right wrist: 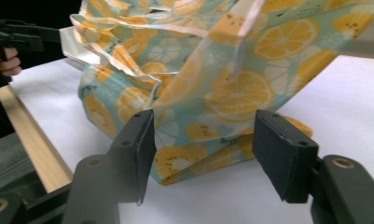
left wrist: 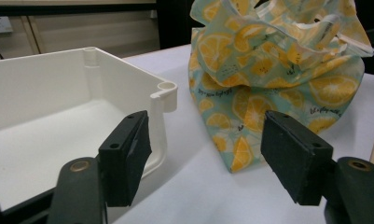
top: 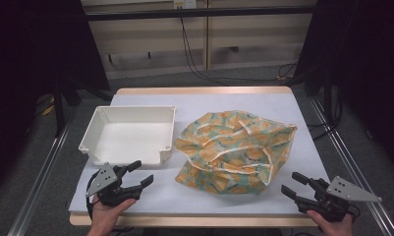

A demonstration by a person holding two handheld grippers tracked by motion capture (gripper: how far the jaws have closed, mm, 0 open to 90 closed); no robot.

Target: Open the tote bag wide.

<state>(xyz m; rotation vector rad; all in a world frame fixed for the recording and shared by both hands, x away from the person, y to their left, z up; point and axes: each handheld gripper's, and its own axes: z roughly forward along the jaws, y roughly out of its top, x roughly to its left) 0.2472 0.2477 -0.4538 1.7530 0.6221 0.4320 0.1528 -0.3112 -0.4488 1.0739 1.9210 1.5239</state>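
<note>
The crumpled bag (top: 236, 150) lies between both grippers — left gripper (top: 135, 178), right gripper (top: 296, 186) — fingers apart, empty; its long axis runs across the bench (top: 283, 105).

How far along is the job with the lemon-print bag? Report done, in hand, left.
Done: nothing shows yet; the crumpled lemon-print fabric bag lies loose on the table beside the white plastic tray. In hand: the left gripper and right gripper sit open near the front edge, touching nothing. Left: probably grasping and handling the bag.
</note>
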